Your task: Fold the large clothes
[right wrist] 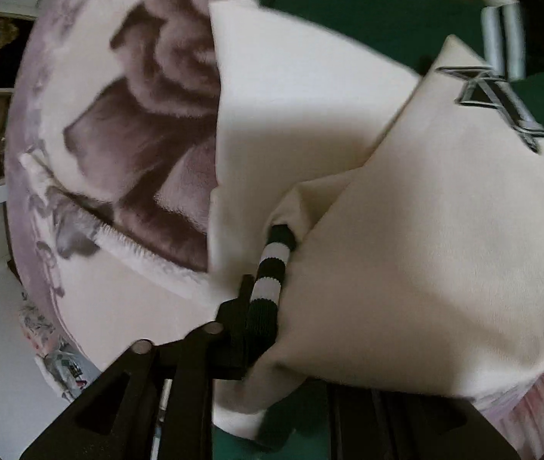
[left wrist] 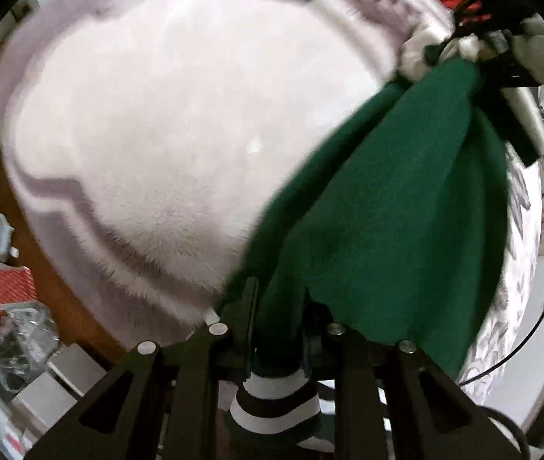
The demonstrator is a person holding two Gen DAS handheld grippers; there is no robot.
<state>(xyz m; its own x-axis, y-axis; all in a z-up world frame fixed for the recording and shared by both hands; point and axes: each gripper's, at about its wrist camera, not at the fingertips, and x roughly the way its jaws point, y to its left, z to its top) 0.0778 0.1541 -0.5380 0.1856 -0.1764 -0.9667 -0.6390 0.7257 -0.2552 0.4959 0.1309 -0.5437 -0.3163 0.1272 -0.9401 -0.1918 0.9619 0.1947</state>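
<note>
**Hand-held tongs as seen from the two wrist cameras.**

The left matte-black tongs [left wrist: 277,306] show four angular black linkage arms fanning out from the lower edge of the view, each with a long cut-out slot and capped at its upper end by a round silver pivot pin [left wrist: 219,329]; two flat black fingers [left wrist: 248,299] rise from the middle. A thin black cable [left wrist: 532,329] curves along the right side of that view. The right matte-black tongs [right wrist: 256,306] show the same build on their visible side: two slotted black arms, two dull grey pivot pins [right wrist: 142,346] and one flat black finger [right wrist: 244,299]; the other side is covered by cloth.
</note>
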